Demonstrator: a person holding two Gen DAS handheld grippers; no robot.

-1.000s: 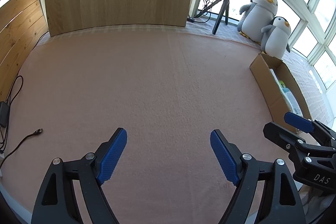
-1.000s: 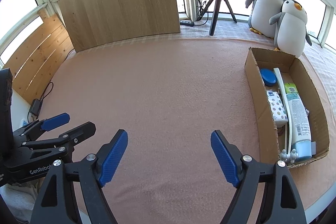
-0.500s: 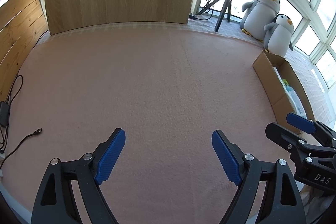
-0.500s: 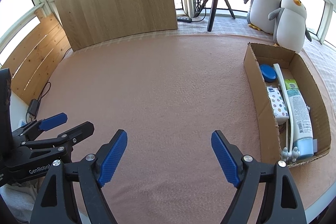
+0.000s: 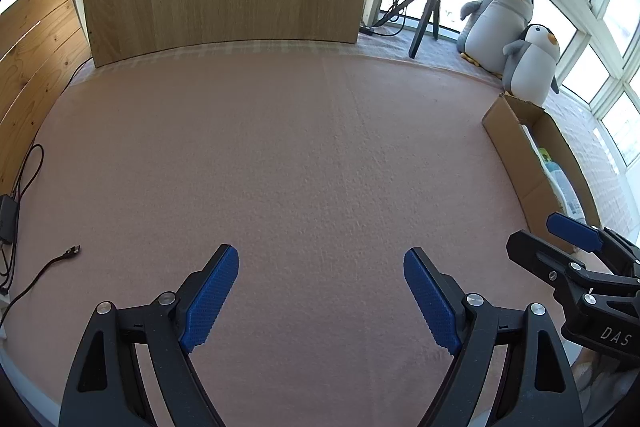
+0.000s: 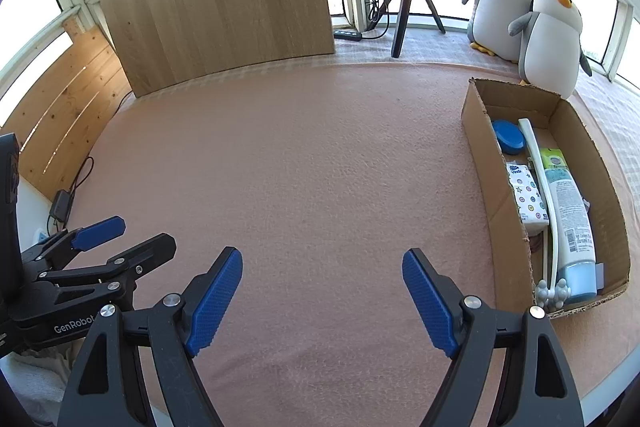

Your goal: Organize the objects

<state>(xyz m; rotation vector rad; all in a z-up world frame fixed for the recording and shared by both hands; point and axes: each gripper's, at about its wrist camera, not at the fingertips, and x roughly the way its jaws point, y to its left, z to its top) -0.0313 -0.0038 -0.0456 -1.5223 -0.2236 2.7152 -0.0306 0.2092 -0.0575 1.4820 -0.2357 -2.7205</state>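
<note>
Two tools wide open, nothing gripped, the sorting looks done.

Nearest me, my left tool [image 5: 321,293] and right tool [image 6: 322,295] hover just above the pink surface [image 5: 280,155], jaws spread wide with only bare cloth between them. Ahead and to the right of my right tool sits the cardboard box [image 6: 486,195] holding a lotion tube [image 6: 570,223], tissue pack [image 6: 526,197], white stick [image 6: 538,179] and blue lid [image 6: 508,137]. A careless sweep rightward could, I judge, clip the box wall and shove it towards the surface edge.
</note>
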